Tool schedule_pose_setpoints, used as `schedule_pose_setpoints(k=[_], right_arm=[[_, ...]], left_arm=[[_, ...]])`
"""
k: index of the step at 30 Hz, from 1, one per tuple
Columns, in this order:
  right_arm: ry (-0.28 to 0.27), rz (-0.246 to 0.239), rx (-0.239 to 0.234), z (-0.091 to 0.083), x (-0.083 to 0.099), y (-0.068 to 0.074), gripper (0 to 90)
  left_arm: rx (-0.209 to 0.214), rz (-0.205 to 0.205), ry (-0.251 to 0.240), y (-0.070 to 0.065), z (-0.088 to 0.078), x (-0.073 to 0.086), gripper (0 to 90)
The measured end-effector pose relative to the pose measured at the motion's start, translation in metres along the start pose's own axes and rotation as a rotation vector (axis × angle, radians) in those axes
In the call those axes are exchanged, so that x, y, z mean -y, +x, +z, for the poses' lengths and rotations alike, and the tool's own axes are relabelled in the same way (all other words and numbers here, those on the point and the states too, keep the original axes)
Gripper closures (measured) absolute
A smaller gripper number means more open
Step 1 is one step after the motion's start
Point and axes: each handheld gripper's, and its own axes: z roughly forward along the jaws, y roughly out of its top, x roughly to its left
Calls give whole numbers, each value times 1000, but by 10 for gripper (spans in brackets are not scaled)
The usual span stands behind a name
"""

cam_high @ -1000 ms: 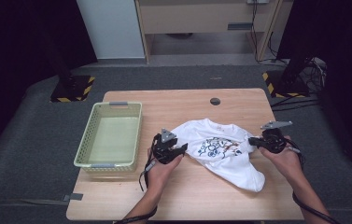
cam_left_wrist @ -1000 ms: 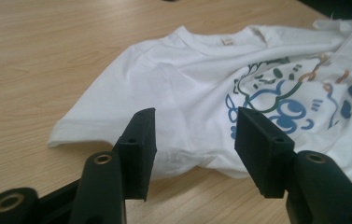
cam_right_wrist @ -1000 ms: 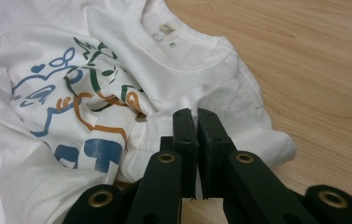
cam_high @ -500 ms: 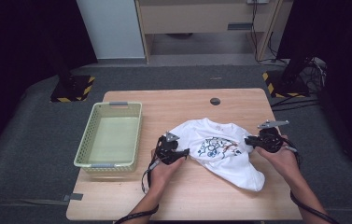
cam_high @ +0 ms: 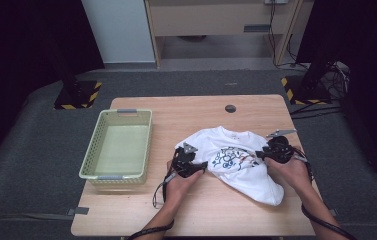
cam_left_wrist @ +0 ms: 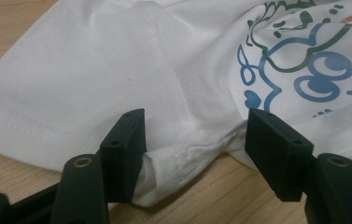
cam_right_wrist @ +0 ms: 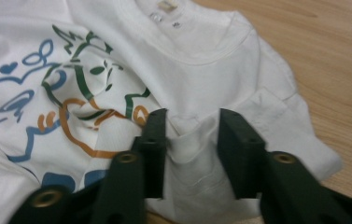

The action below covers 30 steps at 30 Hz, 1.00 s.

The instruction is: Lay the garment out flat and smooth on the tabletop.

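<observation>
A white T-shirt [cam_high: 241, 172] with a blue, green and orange print lies crumpled on the wooden table [cam_high: 186, 115]. My left gripper [cam_high: 203, 165] is at the shirt's left edge. In the left gripper view its jaws [cam_left_wrist: 194, 126] stand wide apart and have just been opening; a hemmed fold of the T-shirt [cam_left_wrist: 117, 70] lies between them, touching only one pad. My right gripper [cam_high: 261, 155] sits at the shirt's right side. Its jaws [cam_right_wrist: 192, 121] have just been opening around a raised fold of the T-shirt [cam_right_wrist: 201, 56] below the collar, without pinching it.
A pale green plastic basket [cam_high: 91, 155] stands empty on the table's left half. A small black round hole [cam_high: 230, 108] marks the far middle of the tabletop. Bare wood lies in front of the shirt. Dark floor surrounds the table.
The left hand has sunk and shifted slightly right onto the shirt's left edge. The right hand has moved a little left. The shirt's lifted folds have settled lower on the table.
</observation>
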Motion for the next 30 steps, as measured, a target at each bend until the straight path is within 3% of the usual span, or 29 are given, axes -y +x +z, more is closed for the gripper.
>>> schedule_pose_setpoints(k=[4, 13, 15, 21, 30], right_arm=[[7, -11, -10, 2, 1, 1, 860], [-9, -24, -17, 1, -1, 1, 882], [-18, -26, -23, 1, -3, 0, 882], [-50, -30, -28, -7, -6, -5, 883], [-98, 14, -27, -25, -3, -37, 883]], left_arm=[[1, 36, 12, -1, 1, -2, 487], [8, 107, 72, -4, 0, -8, 825], [-6, 121, 76, -5, -1, -9, 840], [-41, 106, 67, 5, -6, -8, 845], [-88, 77, 54, 21, -14, -8, 847]])
